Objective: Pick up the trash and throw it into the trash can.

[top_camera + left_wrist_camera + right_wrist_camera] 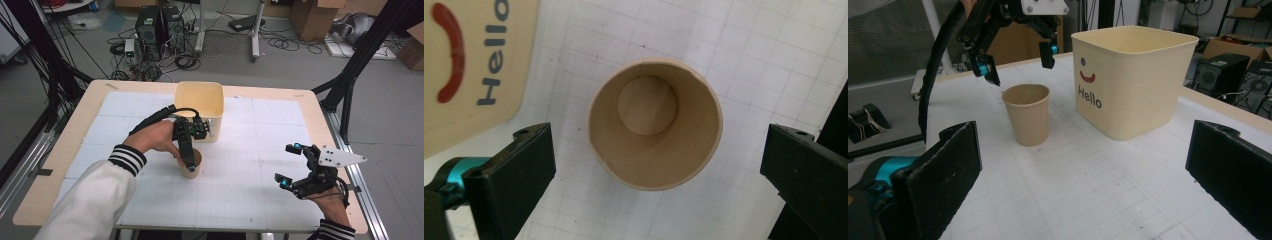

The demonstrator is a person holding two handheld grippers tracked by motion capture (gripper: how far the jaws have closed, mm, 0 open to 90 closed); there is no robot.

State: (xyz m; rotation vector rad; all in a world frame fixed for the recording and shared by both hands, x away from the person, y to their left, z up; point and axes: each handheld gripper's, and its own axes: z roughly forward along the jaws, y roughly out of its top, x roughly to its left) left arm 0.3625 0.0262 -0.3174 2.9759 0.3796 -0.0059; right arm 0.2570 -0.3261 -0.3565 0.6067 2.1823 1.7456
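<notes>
Poised over paper cup (pixel 655 122) mid-table: left gripper (pixel 656 165) jaws spread wide, gripping nothing. Right gripper (pixel 290 165) idle, also spread, near right edge. Next: descend, straddle the rim, pinch; beige "Hello" tub (pixel 199 107) just behind.

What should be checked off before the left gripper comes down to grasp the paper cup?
1. Left gripper open wider than the paper cup: ok, a jaw stands clear on each side of the rim.
2. Gripper centred above the cup: ok, the left gripper view looks straight down into it.
3. Cup upright and empty: ok, its bare bottom shows.
4. Cup apart from the cream bin: ok, a gap of mat shows between them in the right gripper view.
5. Right gripper out of the way: ok, open, low at the table's right.
6. Cup wall firm enough for a squeeze: cannot tell.
</notes>
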